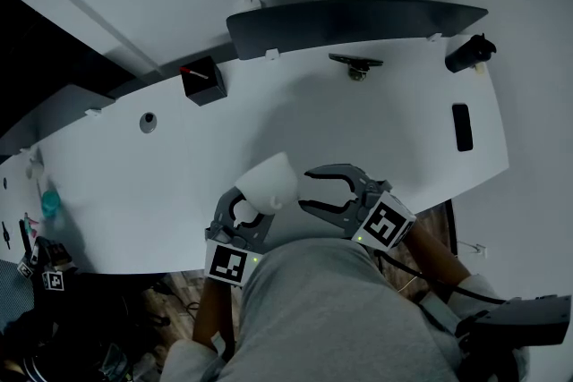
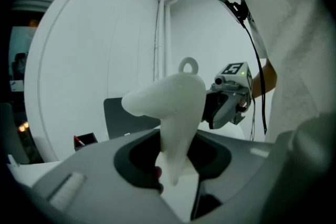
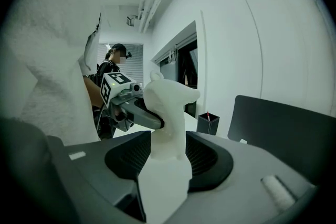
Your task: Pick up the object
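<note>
The white moulded figure with a small loop on top [image 1: 269, 182] is off the white table [image 1: 161, 183], held in the air just over the table's near edge and close to the person's grey-clad body [image 1: 331, 318]. The left gripper [image 1: 249, 210] pinches it: in the left gripper view its jaws are pressed on the figure's narrow lower part, while the broad upper part and the loop stick out above them. The right gripper [image 1: 309, 191] has its jaws spread wide. In the right gripper view the figure stands between them with a gap on either side, so that claw holds nothing.

The pick-up looks as good as done, since the figure hangs clear of the table in a one-sided grip. What seems left is to keep that grip steady and get the empty right gripper out of the way.

The spread right jaw tips sit just beside the figure and are the closest thing to knock it. The body is close behind, so there is little room to pull back. Ahead the table top lies bare and wide. The black square pen holder with a red pen [image 1: 204, 80] and the small dark items along the far edge [image 1: 356, 65] are well apart from both grippers
</note>
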Demonstrator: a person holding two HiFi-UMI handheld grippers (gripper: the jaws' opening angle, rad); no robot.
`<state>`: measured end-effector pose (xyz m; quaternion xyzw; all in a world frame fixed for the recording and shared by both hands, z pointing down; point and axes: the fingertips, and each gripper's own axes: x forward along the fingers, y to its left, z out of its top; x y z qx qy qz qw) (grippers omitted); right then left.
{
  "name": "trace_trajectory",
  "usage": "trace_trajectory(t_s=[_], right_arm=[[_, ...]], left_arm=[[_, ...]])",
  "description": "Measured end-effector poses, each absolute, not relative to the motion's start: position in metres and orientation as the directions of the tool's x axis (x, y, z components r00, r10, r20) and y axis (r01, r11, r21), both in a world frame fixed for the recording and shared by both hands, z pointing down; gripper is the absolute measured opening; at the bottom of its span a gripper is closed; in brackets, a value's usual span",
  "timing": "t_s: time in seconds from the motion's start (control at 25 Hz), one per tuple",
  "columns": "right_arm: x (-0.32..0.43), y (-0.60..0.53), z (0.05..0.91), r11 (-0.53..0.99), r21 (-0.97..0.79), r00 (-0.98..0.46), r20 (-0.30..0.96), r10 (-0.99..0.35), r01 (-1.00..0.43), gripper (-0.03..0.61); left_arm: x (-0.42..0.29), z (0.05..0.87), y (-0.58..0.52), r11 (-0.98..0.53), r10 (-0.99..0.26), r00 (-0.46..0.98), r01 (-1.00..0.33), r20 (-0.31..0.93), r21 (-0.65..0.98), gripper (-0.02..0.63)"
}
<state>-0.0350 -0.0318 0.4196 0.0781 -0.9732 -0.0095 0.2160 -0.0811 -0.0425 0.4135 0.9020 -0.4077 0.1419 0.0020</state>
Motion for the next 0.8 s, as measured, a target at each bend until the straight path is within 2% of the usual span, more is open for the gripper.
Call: trace_trajectory(t_s=[0.24,0.36,0.44,0.8], right_arm=[[-0.026,-0.039,0.42,0.975,0.065,-0.882,0.416,-0.221,-0.214,0.158],[-0.024,-0.043,0.423,0.964,0.091,-0.863,0.429,-0.266,-0.252,0.081],[-0.025,-0.045,0.424,0.957,0.126,-0.849,0.442,-0.291,-0.263,0.004],[-0.034,-0.052,0.429,0.926,0.155,-0.812,0.446,-0.377,-0.345,0.001]], left_arm=[[-0.088,0.413,-0.046,-0.623,-0.773,0.582,-0.771,0.254,-0.129,0.14],[-0.087,0.412,-0.045,-0.612,-0.782,0.573,-0.779,0.245,-0.134,0.14],[-0.086,0.411,-0.044,-0.608,-0.786,0.568,-0.782,0.245,-0.137,0.14],[-0.088,0.412,-0.042,-0.576,-0.81,0.54,-0.806,0.23,-0.138,0.14]])
